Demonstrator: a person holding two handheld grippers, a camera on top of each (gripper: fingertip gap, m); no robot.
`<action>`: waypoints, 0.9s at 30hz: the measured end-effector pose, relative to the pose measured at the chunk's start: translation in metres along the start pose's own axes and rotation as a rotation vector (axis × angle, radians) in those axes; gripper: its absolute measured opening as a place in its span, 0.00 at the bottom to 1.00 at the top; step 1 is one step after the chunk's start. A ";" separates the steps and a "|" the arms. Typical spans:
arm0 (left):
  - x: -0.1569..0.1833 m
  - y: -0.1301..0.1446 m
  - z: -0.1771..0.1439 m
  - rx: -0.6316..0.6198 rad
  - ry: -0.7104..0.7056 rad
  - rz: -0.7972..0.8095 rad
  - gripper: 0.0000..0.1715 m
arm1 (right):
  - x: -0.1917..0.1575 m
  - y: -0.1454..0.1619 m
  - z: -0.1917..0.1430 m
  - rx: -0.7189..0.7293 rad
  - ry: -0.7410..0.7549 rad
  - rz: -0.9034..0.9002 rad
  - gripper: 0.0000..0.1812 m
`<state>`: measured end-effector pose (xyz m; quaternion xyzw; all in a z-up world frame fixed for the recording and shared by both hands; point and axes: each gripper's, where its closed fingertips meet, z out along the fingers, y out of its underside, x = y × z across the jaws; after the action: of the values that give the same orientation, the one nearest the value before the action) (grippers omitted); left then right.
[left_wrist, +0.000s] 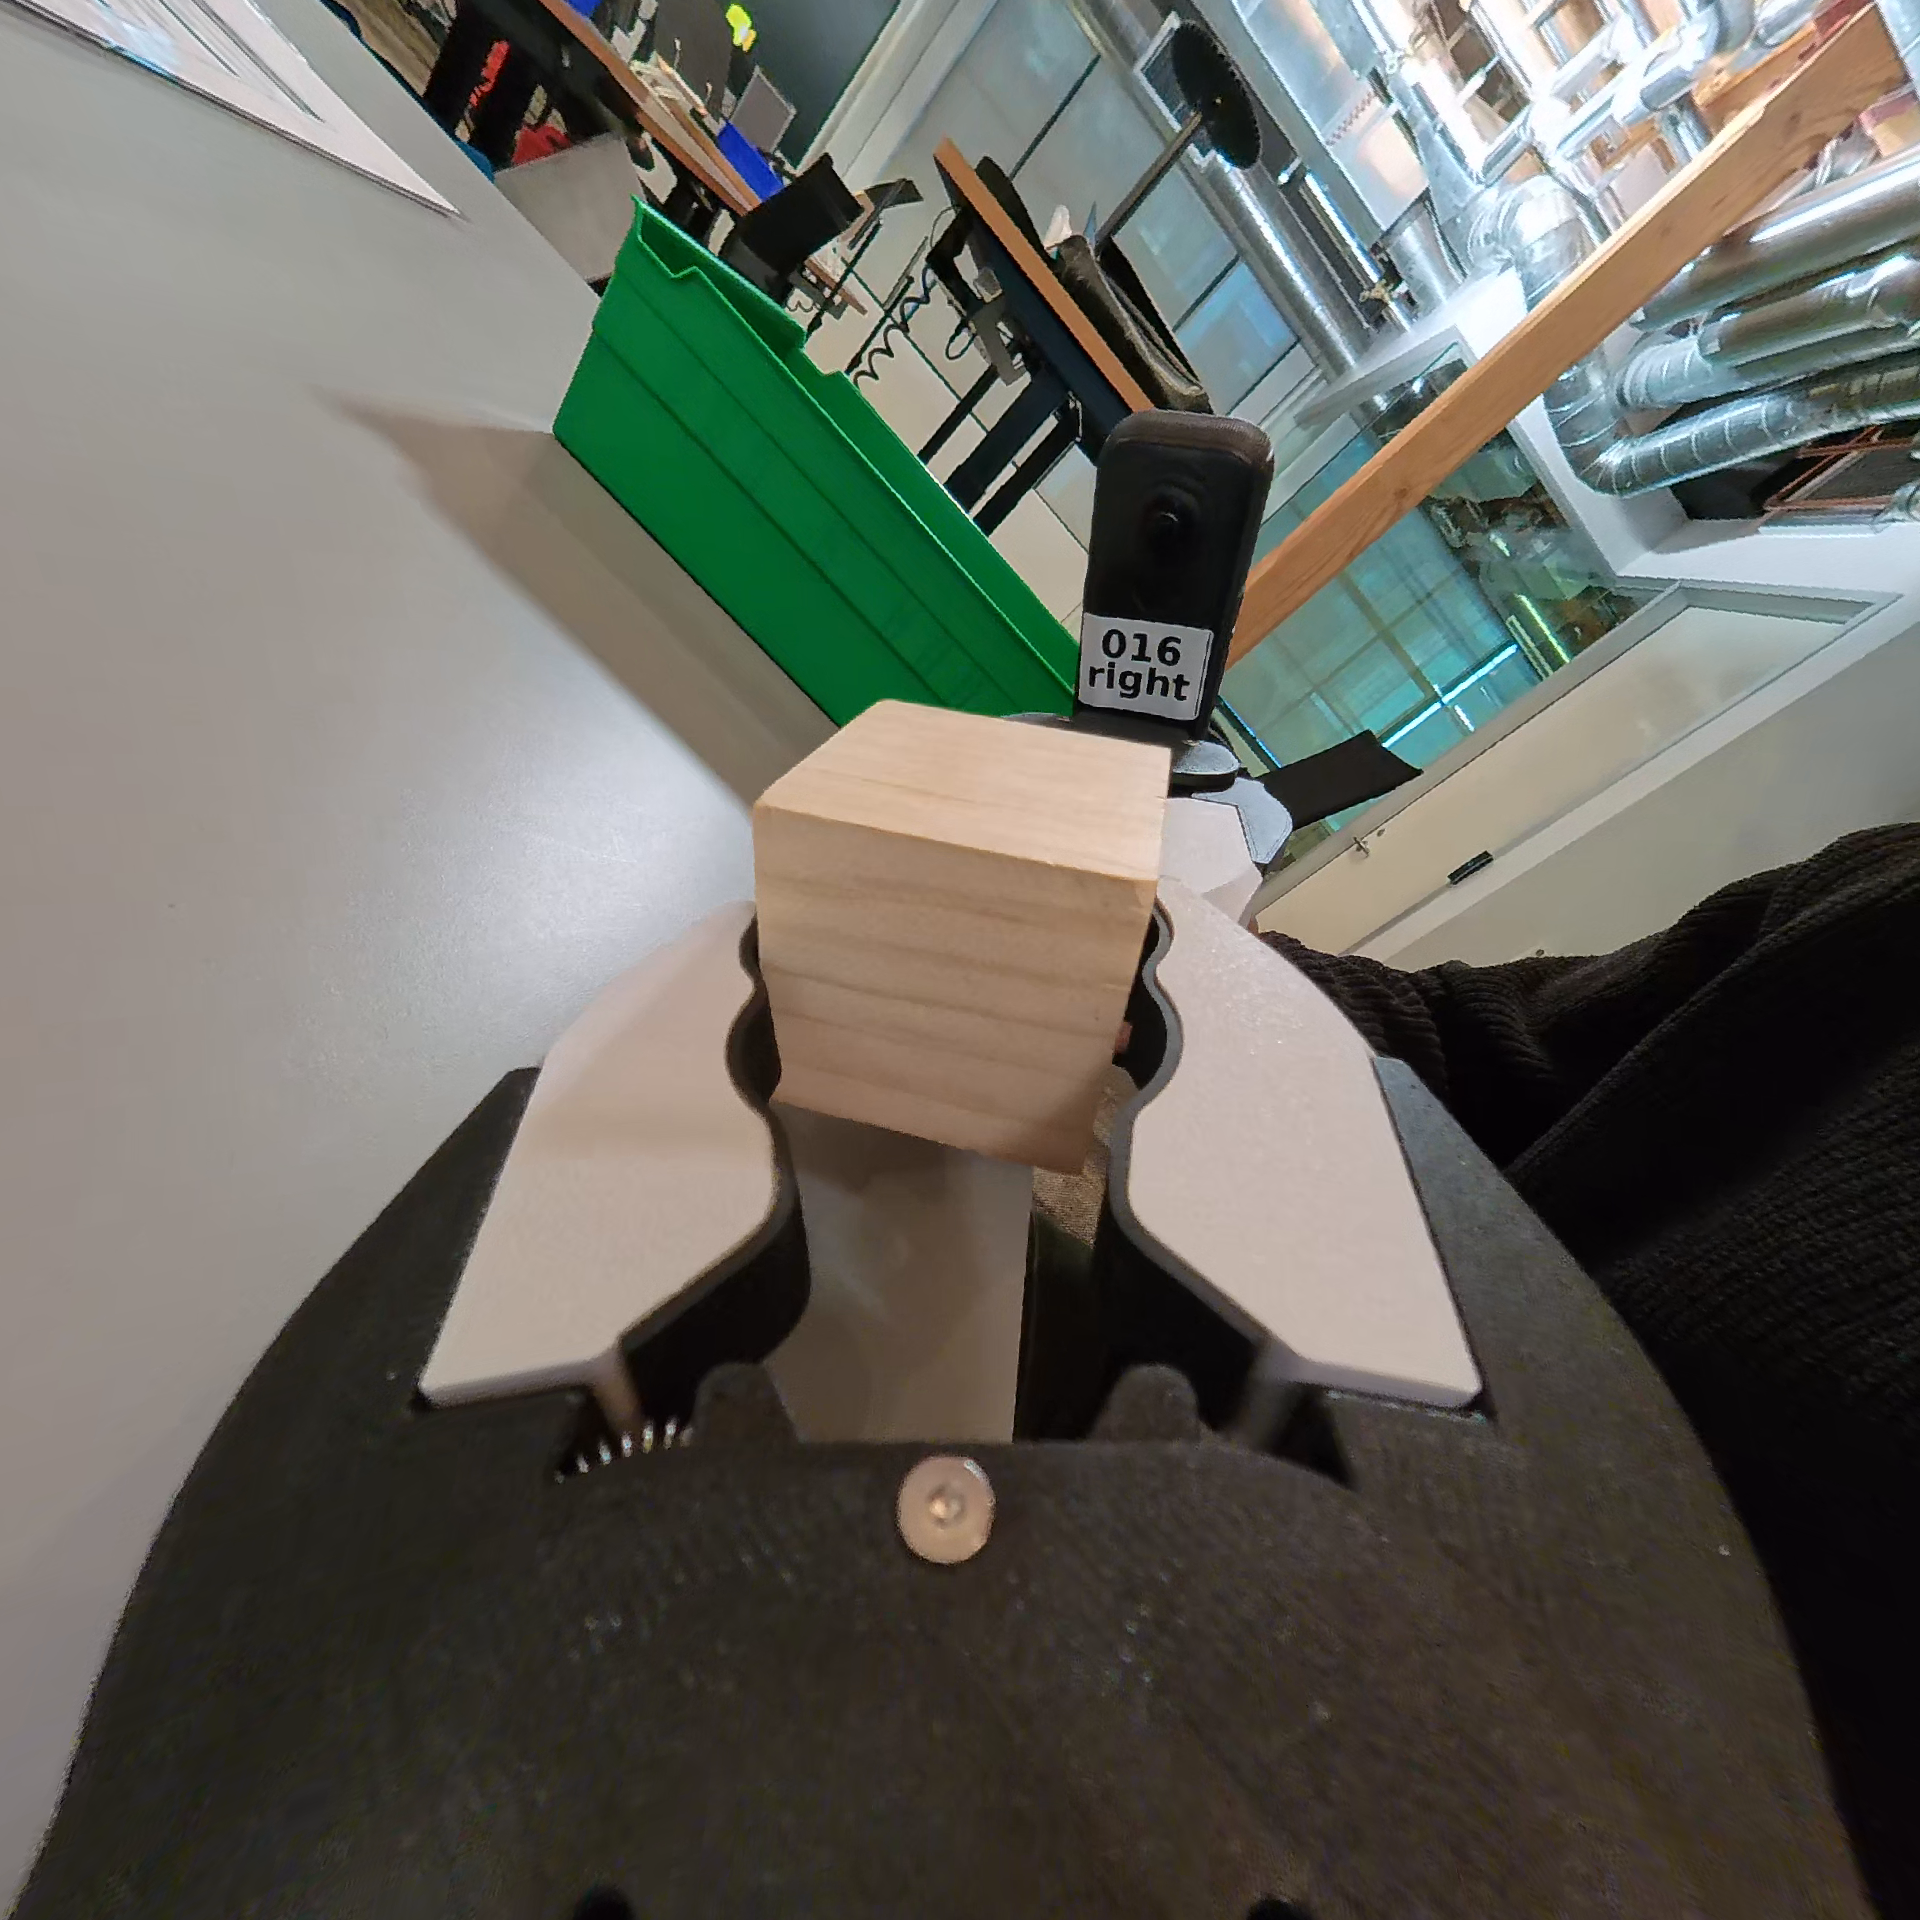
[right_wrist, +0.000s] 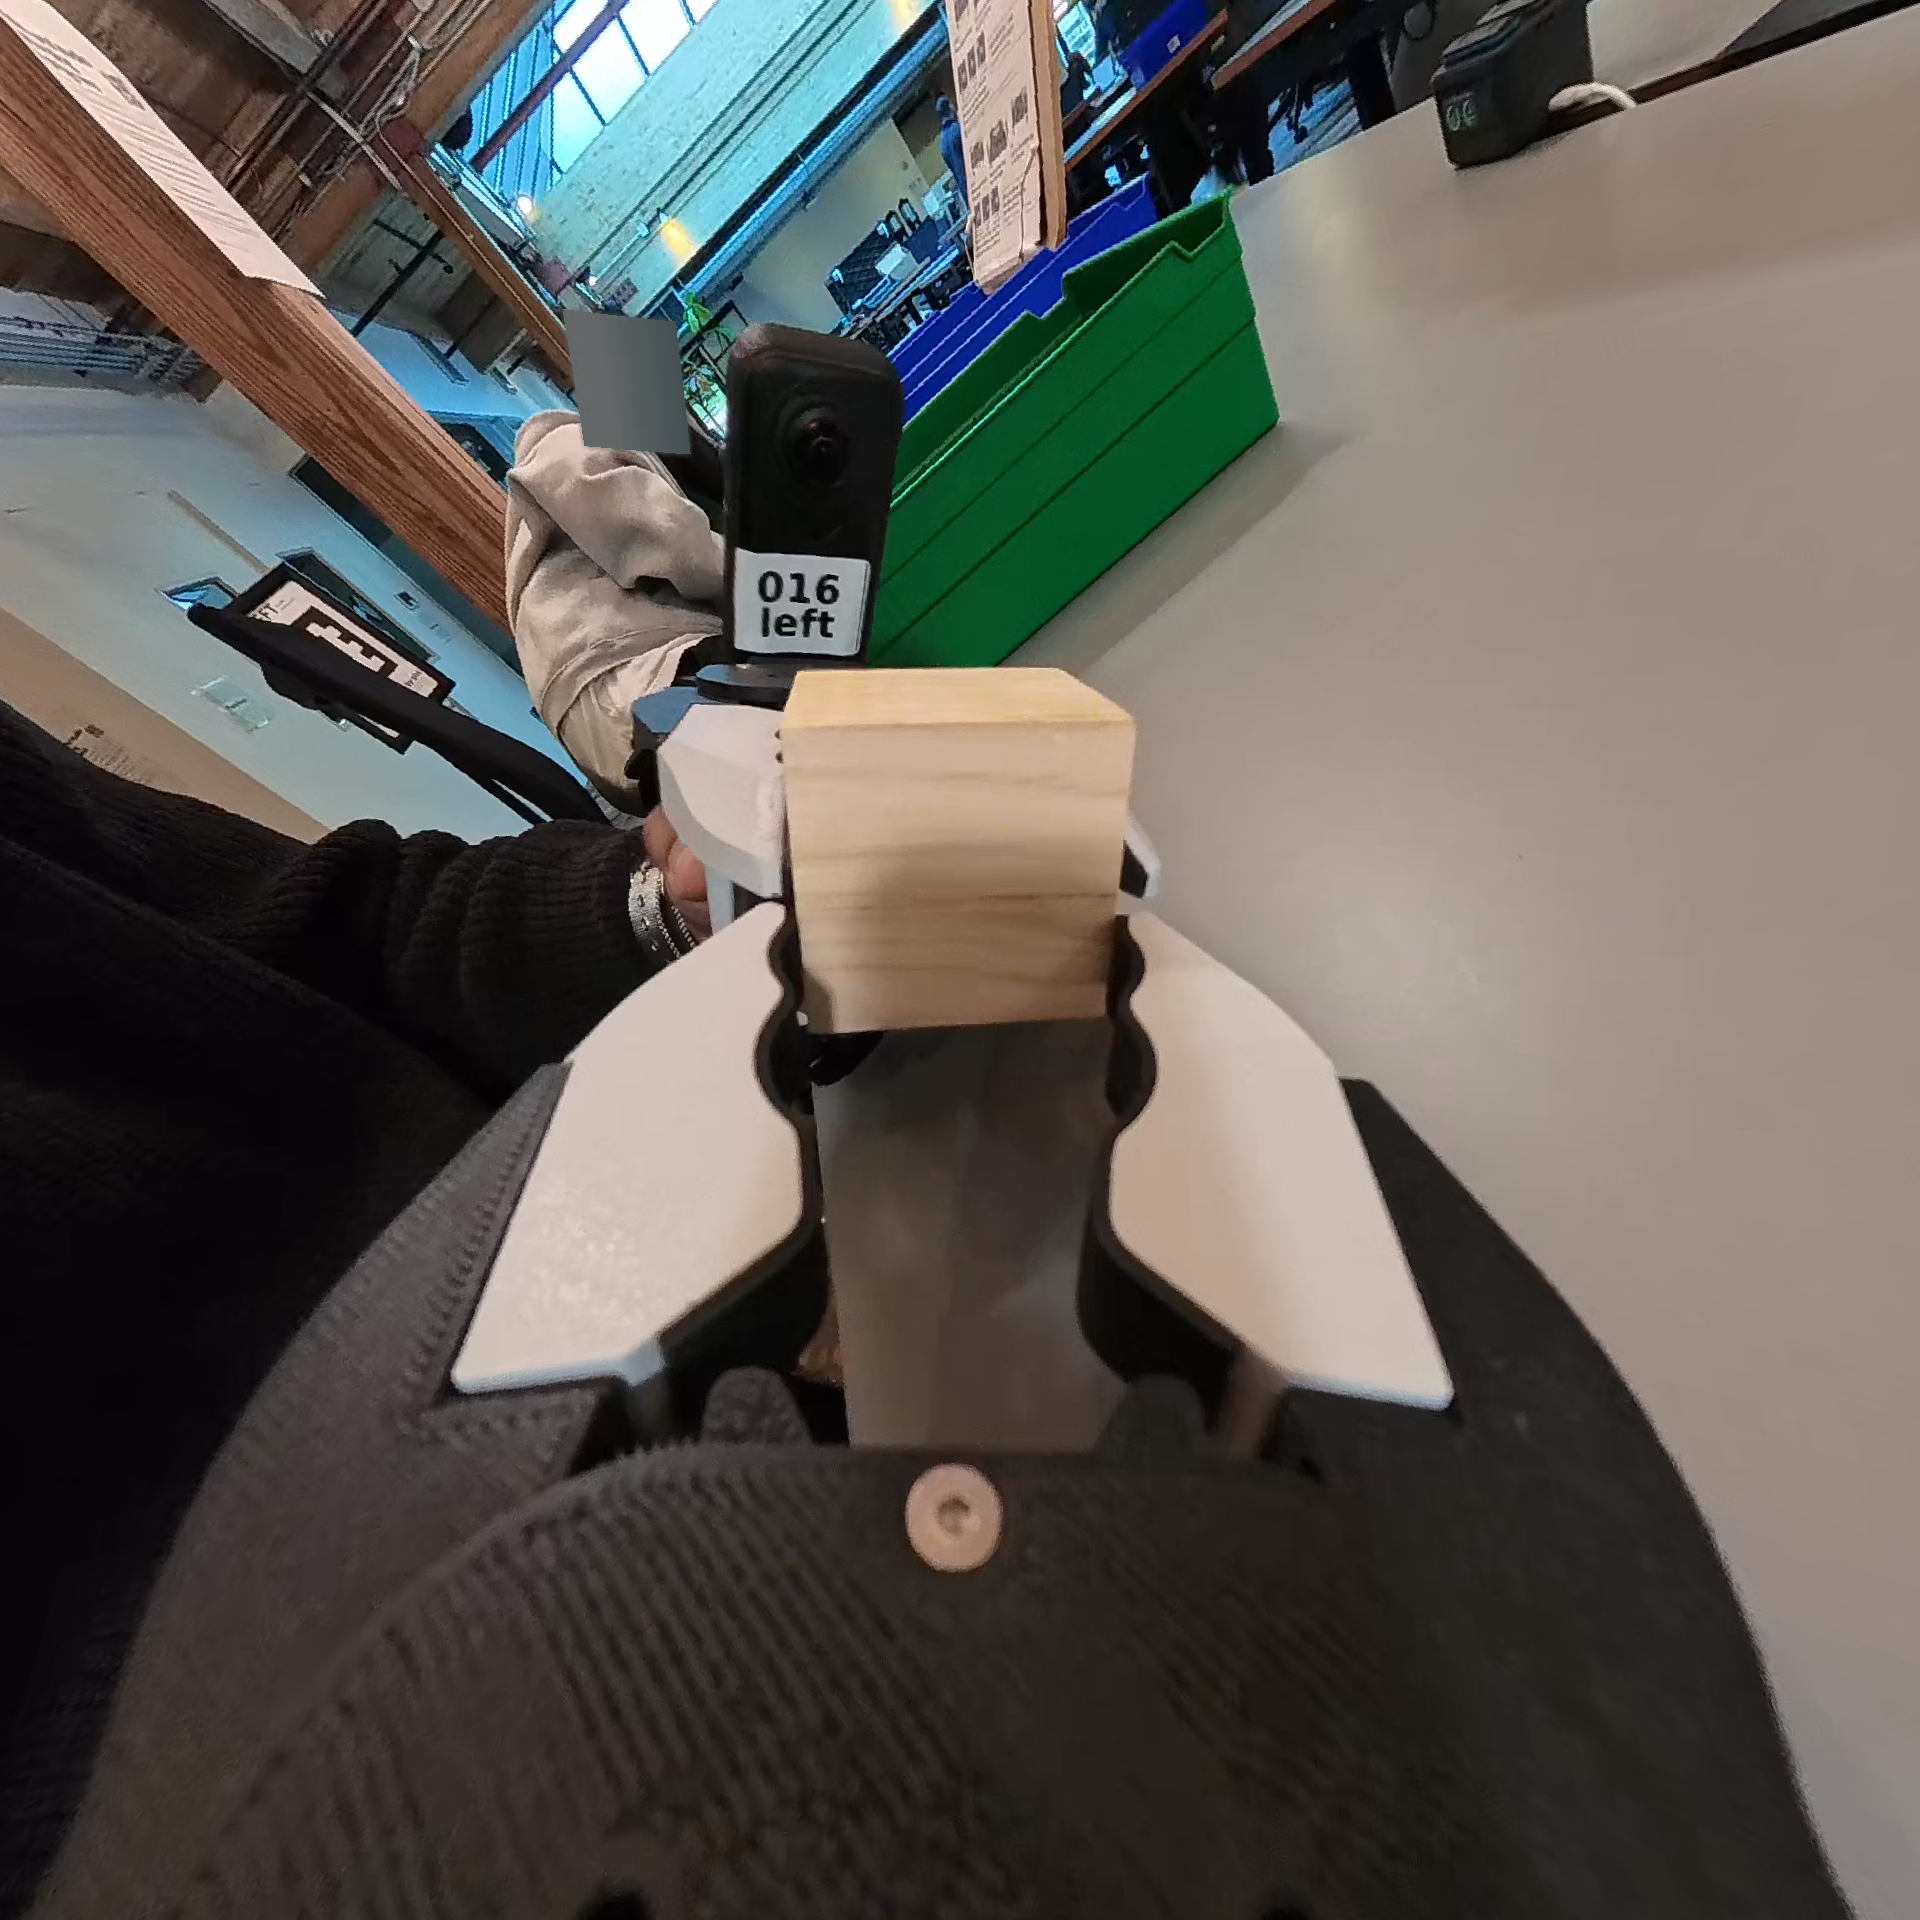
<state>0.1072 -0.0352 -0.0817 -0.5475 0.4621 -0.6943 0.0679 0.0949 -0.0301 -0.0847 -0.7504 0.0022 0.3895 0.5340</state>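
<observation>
A pale wooden cube (left_wrist: 951, 935) sits between the white fingers of my left gripper (left_wrist: 956, 966), which is shut on its sides above the grey table (left_wrist: 260, 727). The right gripper (left_wrist: 1210, 842), with a black camera (left_wrist: 1174, 540) on top, faces me right behind the cube. In the right wrist view the same cube (right_wrist: 956, 862) is clamped between the fingers of my right gripper (right_wrist: 956, 956). The left gripper (right_wrist: 717, 810) meets it from the far side, one finger on each side of the cube. Both grippers seem to hold the one cube, nose to nose.
A green plastic bin (left_wrist: 790, 499) stands on the table beyond the grippers; it also shows in the right wrist view (right_wrist: 1091, 447), with a blue bin (right_wrist: 997, 301) behind it. A black device (right_wrist: 1507, 94) sits at the table's far end. Black sleeves (left_wrist: 1662, 1143) (right_wrist: 260, 987) flank the grippers.
</observation>
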 end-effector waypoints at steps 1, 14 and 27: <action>0.001 0.000 0.000 0.000 0.004 -0.002 0.39 | 0.000 -0.001 -0.001 0.005 0.000 -0.007 0.32; 0.001 -0.001 0.002 0.000 -0.026 0.037 0.48 | 0.004 0.000 -0.002 -0.017 0.035 -0.022 0.31; -0.008 -0.010 -0.004 0.047 -0.017 -0.077 0.48 | 0.017 0.000 -0.008 -0.023 0.096 0.031 0.31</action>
<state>0.1113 -0.0227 -0.0800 -0.5691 0.4239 -0.7022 0.0579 0.1110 -0.0292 -0.0939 -0.7742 0.0350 0.3615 0.5184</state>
